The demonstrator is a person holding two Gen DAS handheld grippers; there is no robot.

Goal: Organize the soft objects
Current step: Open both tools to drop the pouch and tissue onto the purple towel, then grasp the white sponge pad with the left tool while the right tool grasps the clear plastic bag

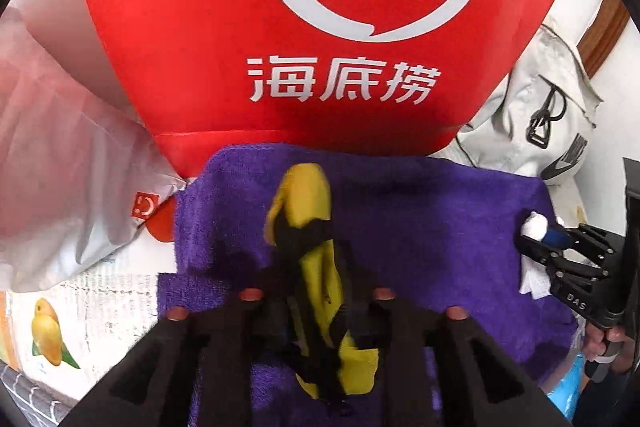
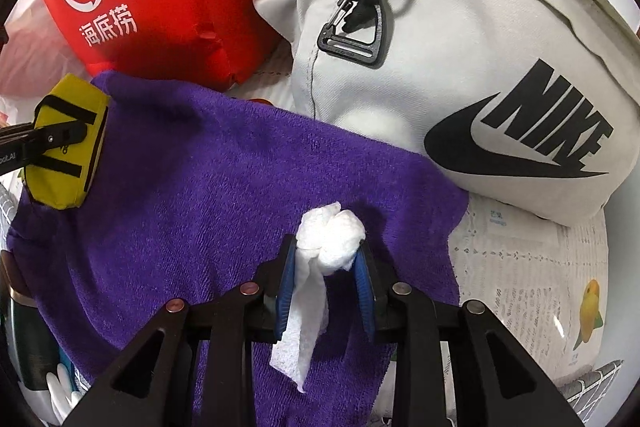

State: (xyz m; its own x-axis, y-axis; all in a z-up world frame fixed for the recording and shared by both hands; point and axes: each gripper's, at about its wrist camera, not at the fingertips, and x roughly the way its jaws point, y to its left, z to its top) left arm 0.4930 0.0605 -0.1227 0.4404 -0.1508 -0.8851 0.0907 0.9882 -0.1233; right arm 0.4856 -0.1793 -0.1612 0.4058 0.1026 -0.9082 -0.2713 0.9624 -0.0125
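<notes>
My left tongs are around the yellow pouch with black straps; I cannot tell if the pads press it. It is over the purple towel. My right tongs are clamped on a crumpled white tissue above the towel's right edge, near the grey bag.

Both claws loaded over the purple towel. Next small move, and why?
Probably lower the right claw slightly and open it: the crumpled white tissue hangs just above the purple towel, with the yellow pouch well off to the side.
</notes>
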